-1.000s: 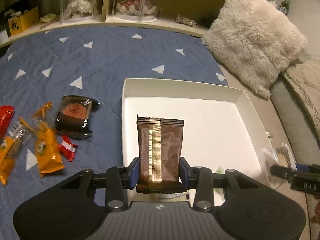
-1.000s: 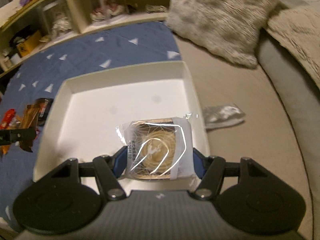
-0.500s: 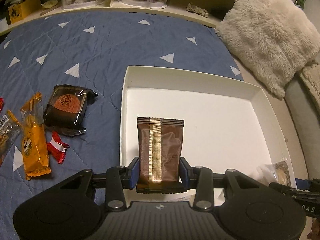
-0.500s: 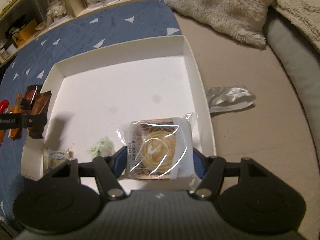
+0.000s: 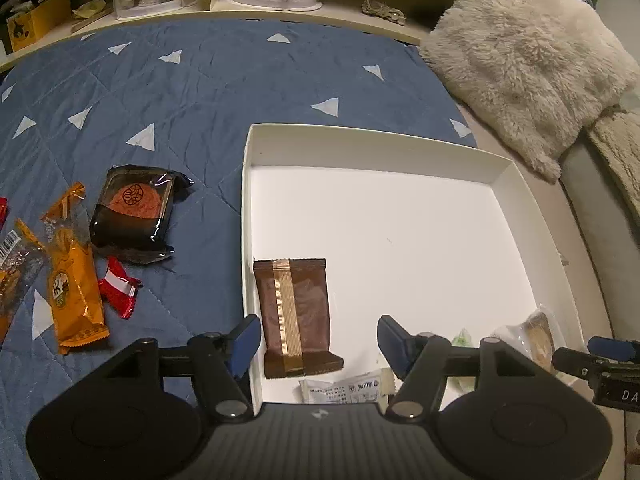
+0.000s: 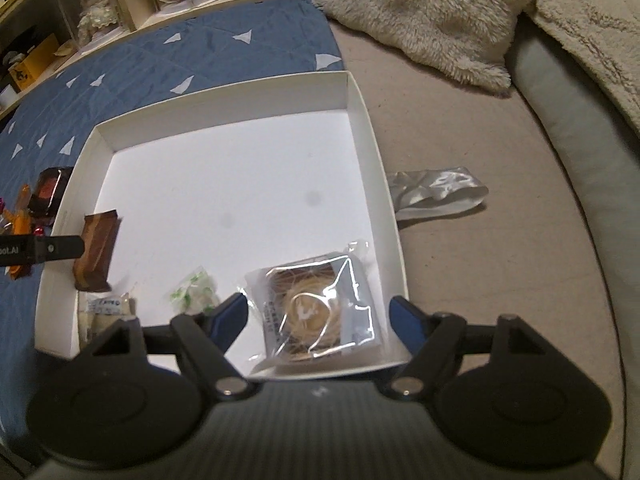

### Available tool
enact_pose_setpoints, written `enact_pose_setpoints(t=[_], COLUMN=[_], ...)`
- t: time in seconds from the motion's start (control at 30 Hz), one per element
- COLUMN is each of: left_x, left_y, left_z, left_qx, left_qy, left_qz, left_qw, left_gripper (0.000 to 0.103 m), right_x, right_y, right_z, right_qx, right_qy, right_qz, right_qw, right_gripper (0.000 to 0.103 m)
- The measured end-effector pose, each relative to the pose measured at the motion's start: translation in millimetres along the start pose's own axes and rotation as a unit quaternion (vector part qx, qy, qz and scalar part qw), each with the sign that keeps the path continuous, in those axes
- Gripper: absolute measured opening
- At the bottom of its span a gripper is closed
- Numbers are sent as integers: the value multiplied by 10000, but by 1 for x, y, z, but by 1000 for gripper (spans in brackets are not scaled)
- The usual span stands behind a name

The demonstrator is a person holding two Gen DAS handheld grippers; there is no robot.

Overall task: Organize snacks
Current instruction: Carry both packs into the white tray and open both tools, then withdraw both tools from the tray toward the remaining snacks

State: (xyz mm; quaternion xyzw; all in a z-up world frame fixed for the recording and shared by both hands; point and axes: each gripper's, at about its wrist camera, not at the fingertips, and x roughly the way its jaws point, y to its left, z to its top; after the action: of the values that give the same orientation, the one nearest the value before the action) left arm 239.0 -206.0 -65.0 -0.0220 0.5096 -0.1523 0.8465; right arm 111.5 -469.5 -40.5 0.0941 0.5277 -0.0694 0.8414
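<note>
A brown snack pack with a gold stripe lies flat in the shallow white cardboard box, by its left wall. The left gripper is opening, and its blue pads do not touch the pack. A clear-wrapped round cake lies in the box's near right corner. The right gripper is opening around it too, pads apart from it. More snacks, like an orange pack, lie on the blue quilt.

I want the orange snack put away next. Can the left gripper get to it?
Probably yes. The left gripper is opening and has let go of the brown snack. The orange snack lies uncovered on the blue blanket, just left of it.
</note>
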Motion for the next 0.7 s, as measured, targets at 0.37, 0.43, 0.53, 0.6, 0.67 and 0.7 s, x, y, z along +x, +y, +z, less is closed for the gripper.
enact_pose_setpoints(t=[0.37,0.43,0.53,0.6,0.67,0.7], left_x=[-25,-30,-39,-44,-50,-53], left_y=[-3,-5,-7,-7,-7,-7], left_z=[-12,-15,-20,-23,-26,-27], left_qx=[196,249,287,333,385,400], left_qy=[38,36,18,14,12,-2], left_qz=[-21,-22,-50,-76,-83,-77], left_qw=[9998,9997,9996,9994,9992,9992], left_gripper=[82,87,99,103,103,103], right_x=[-24,-29,-39,-45,-50,-53], right_y=[0,1,2,4,5,6], right_z=[-8,-11,-15,-17,-19,-20], right_qx=[87,83,95,107,140,143], right_qy=[-99,-117,-202,-258,-274,-287], right_qz=[16,16,11,-2,-46,-65], right_qw=[9999,9999,9998,9996,9995,9995], right_gripper=[88,93,102,102,102,102])
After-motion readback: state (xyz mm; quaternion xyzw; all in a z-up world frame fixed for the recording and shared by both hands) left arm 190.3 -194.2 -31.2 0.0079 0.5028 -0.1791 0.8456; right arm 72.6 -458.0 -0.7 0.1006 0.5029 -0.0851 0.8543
